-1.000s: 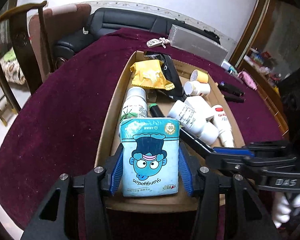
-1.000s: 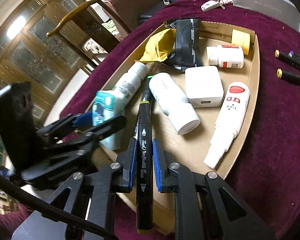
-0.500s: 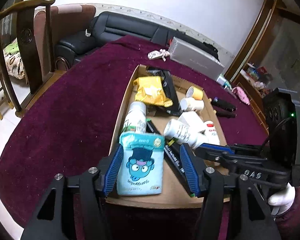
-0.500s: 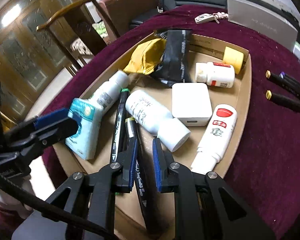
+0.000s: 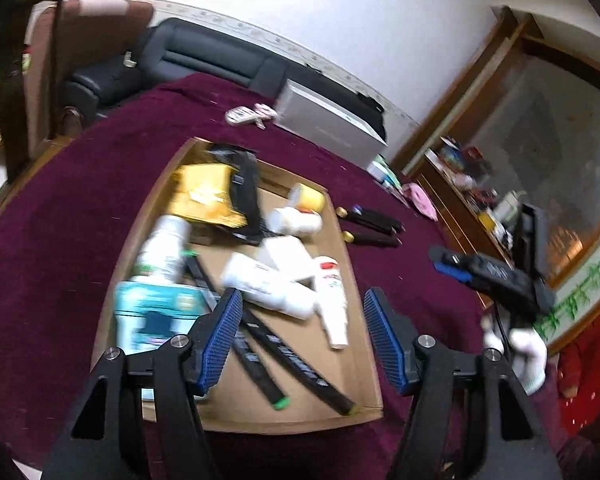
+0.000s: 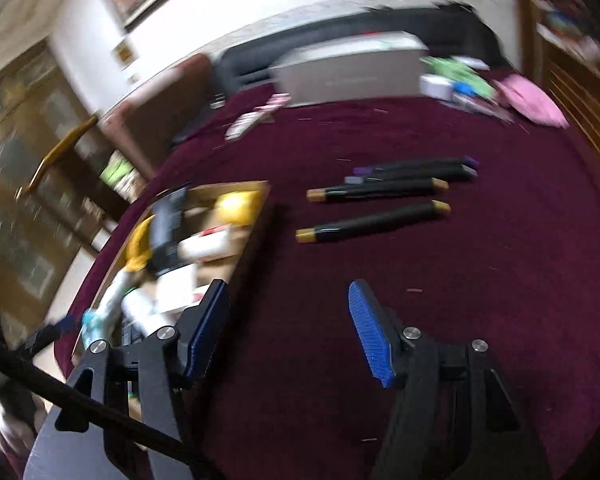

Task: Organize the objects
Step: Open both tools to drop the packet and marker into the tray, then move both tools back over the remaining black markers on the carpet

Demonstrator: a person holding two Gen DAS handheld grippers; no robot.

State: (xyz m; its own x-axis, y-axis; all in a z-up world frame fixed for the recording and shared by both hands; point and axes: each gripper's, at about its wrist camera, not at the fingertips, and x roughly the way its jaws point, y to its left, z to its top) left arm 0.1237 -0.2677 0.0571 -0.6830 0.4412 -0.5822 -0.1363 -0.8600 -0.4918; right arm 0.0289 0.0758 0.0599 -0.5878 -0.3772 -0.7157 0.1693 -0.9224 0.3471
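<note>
Matt cardboard tray [image 5: 364,364], velvety tablecloth [image 6: 460,280]

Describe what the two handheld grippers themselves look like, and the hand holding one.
Both the left gripper and the right gripper are matte black frames with silver screw heads. Their fingers carry ribbed blue pads. A black cable crosses the right wrist view. The hand on the right gripper wears a white glove.

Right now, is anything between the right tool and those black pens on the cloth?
No. In the right wrist view, only bare purple cloth lies between the open right tool and the nearest black pen.
</note>
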